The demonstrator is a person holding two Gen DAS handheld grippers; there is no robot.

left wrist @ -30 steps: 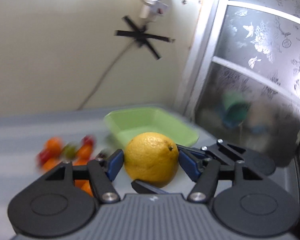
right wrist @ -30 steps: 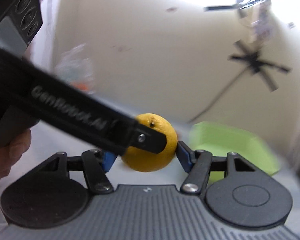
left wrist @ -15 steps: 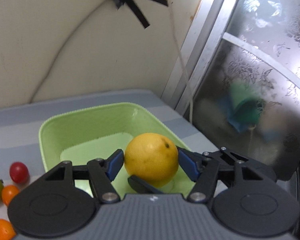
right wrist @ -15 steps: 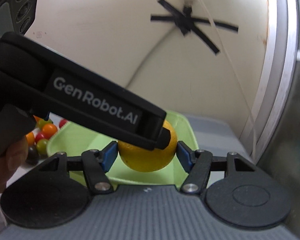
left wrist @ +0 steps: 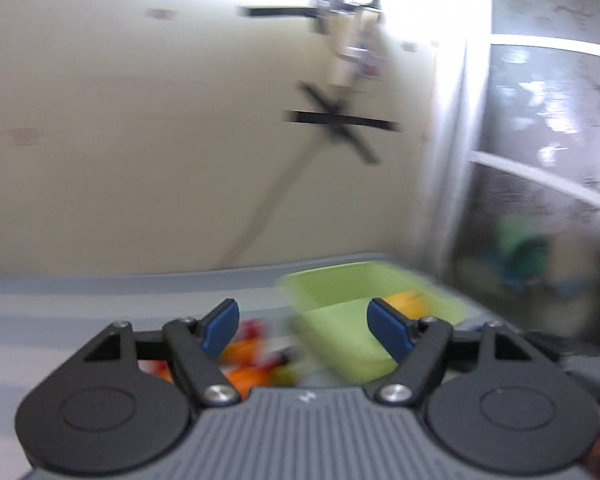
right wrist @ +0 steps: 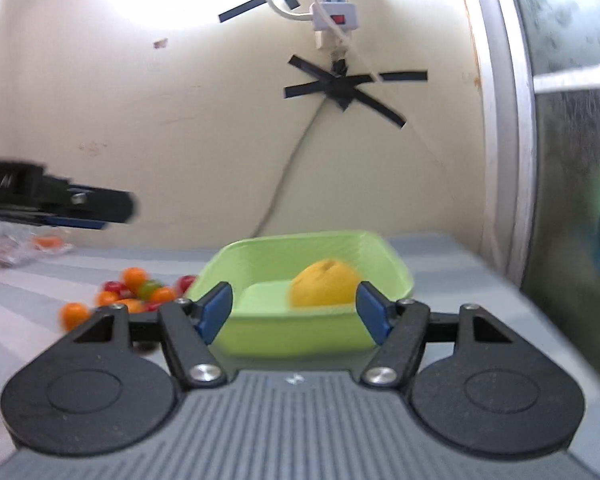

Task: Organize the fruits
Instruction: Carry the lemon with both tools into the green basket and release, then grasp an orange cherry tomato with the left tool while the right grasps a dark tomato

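Note:
A yellow orange lies inside the light green tray on the grey striped table. In the blurred left wrist view the orange shows inside the tray. My right gripper is open and empty, just in front of the tray. My left gripper is open and empty, above the table left of the tray; it also shows from the side in the right wrist view. A pile of small orange, red and green fruits lies left of the tray.
A cream wall with a taped cable and power strip stands behind the table. A frosted glass door closes the right side. A clear bag with an orange fruit lies at the far left.
Both grippers have opened and let go of the yellow orange, which now lies in the green tray. Both have pulled back; the left one has swung left and up.

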